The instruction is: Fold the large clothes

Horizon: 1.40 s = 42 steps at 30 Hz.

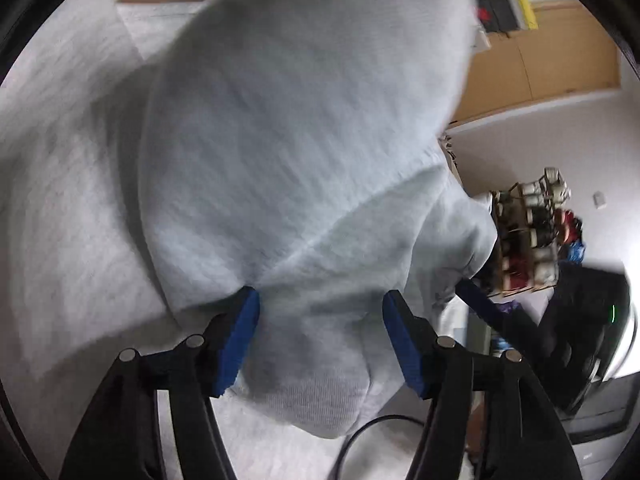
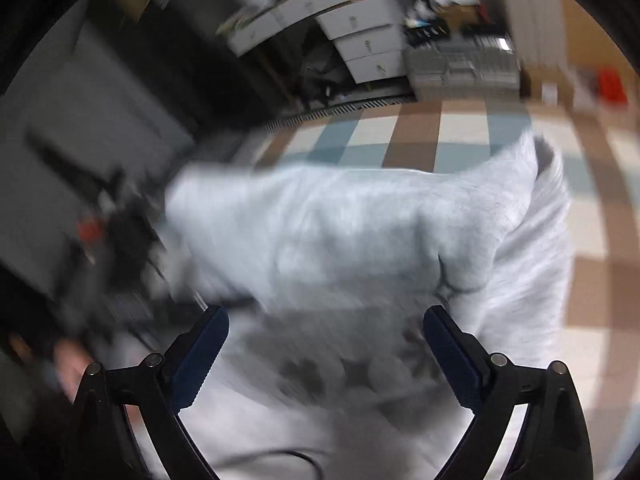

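The large pale grey fleece garment (image 1: pixel 296 128) fills most of the left wrist view, bunched into a rounded mound with a seam running diagonally across it. A folded lobe of it hangs down between the left gripper's (image 1: pixel 320 340) blue-padded fingers (image 1: pixel 236 344). The jaws stand about half open; the cloth lies in the gap and brushes the inner faces of the pads, but whether they press on it cannot be told. Under and left of the mound a light grey cloth-covered surface (image 1: pixel 60 200) spreads out flat, giving open room on that side. On the right the garment's edge drops off close to a wooden rack of thread spools (image 1: pixel 532 232) and dark equipment, so space there is tight. A thin black cable (image 1: pixel 360 432) curls below the lobe.

In the blurred right wrist view the same garment (image 2: pixel 340 232) stretches across the middle, its far edge lying against a checked brown, white and blue floor (image 2: pixel 420 132). The right gripper (image 2: pixel 326 356) is spread wide, its dark blue pads (image 2: pixel 200 356) well apart over the cloth and clamping nothing. White drawer units (image 2: pixel 368 36) stand beyond the floor.
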Each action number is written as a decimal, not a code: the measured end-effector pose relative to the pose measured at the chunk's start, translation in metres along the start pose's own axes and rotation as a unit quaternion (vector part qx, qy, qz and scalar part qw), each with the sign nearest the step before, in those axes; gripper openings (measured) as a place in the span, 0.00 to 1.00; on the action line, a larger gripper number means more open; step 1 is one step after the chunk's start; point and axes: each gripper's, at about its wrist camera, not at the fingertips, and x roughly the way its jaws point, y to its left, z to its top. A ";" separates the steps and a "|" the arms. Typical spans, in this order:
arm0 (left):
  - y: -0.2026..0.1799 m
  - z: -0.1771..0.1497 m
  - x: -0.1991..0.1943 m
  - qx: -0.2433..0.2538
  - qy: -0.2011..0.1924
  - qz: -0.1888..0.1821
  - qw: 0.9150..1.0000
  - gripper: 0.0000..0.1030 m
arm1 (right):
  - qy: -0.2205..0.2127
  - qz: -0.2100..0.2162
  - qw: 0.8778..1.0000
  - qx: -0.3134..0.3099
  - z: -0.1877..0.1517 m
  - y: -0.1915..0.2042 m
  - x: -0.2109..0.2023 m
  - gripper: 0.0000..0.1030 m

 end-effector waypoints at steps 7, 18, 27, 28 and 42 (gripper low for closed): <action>-0.020 0.013 -0.031 -0.004 -0.002 -0.032 0.999 0.57 | 0.008 -0.031 0.999 0.015 -0.008 -0.023 0.013 0.91; -0.031 0.074 -0.029 0.016 -0.028 -0.057 0.998 0.57 | -0.085 0.092 0.982 0.144 0.035 -0.042 -0.008 0.94; 0.059 0.073 -0.003 -0.085 -0.014 -0.081 0.993 0.03 | -0.044 0.053 0.979 0.192 0.028 -0.103 0.016 0.22; 0.056 0.068 -0.008 -0.077 -0.019 -0.076 0.994 0.03 | -0.041 0.044 0.981 0.184 0.029 -0.097 0.013 0.23; -0.031 -0.002 -0.012 0.074 0.053 -0.044 0.995 0.62 | 0.042 -0.057 0.995 -0.076 -0.016 0.027 0.035 0.96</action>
